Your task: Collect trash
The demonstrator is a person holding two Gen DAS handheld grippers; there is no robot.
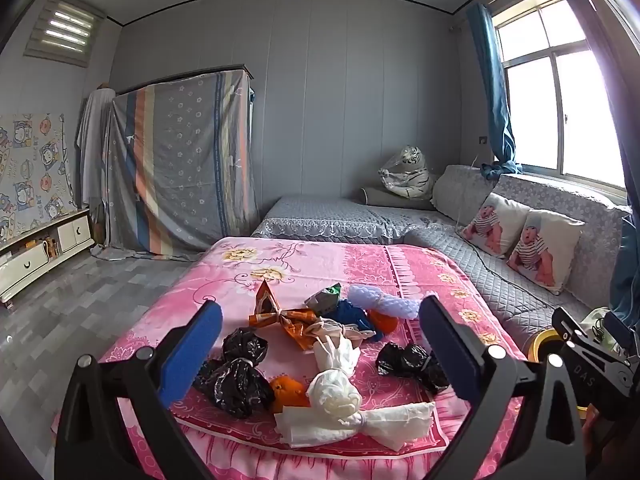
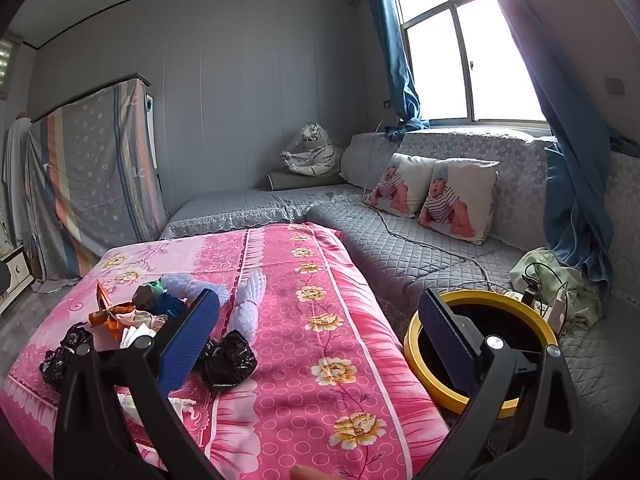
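Near the front edge of the table draped in a pink flowered cloth, the trash lies in a loose heap: knotted bundles of white tissue paper, two crumpled black plastic bags to the left of it, another black plastic bag to the right, a twisted orange foil wrapper behind, and a pale blue foam net sleeve toward the far side. The left gripper hangs over that front edge with its blue-padded fingers spread wide and empty, and the heap sits straight ahead between them, the white tissue nearest. That tissue bundle runs crosswise, side to side along the front edge, so I judge the spread fingers would straddle its knotted middle rather than its ends. The right gripper is also open and holds nothing; it points more toward the right-hand edge, where a round yellow-rimmed bin stands just beside the table, against the grey quilted sofa. The left gripper looks the nearer to the trash, the right the nearer to the bin. An orange item is half buried between the tissue and the black bags; I cannot say what it is. From the right wrist view the left finger blocks much of the heap, and the bin's dark inside shows nothing.
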